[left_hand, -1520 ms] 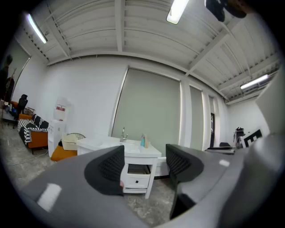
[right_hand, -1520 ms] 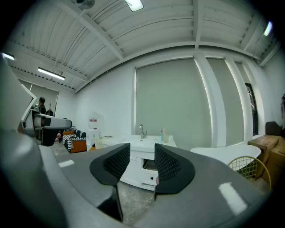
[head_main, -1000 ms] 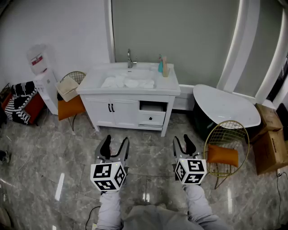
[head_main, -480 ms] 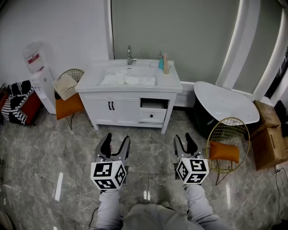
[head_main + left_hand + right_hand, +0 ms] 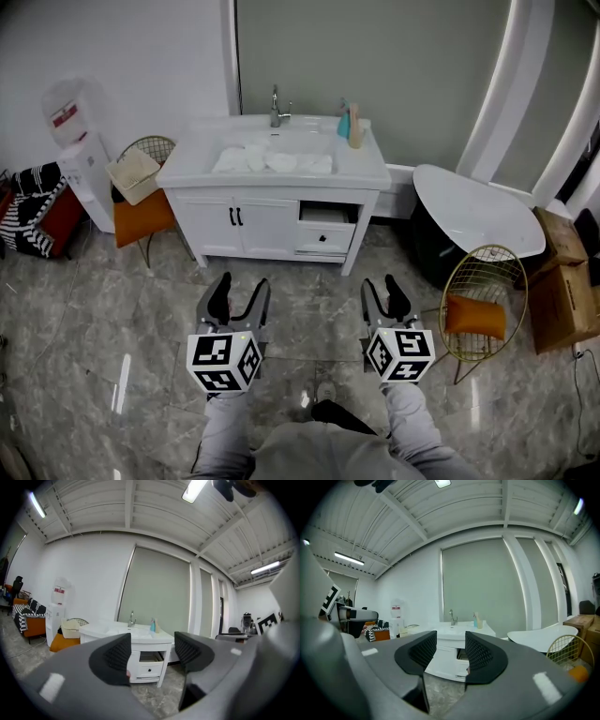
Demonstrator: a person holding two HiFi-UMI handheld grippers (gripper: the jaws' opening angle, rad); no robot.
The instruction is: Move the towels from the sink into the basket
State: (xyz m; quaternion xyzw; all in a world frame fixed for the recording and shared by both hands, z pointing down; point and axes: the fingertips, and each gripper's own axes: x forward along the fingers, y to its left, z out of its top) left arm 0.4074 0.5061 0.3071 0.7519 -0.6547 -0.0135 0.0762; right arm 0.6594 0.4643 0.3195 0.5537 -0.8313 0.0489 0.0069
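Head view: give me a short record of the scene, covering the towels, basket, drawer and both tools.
towels: white, heaped in the sink
basket: on the orange chair, left of the vanity
drawer: partly pulled out
left tool: jaws apart, empty, well short of the vanity
right tool: jaws narrowly apart, empty
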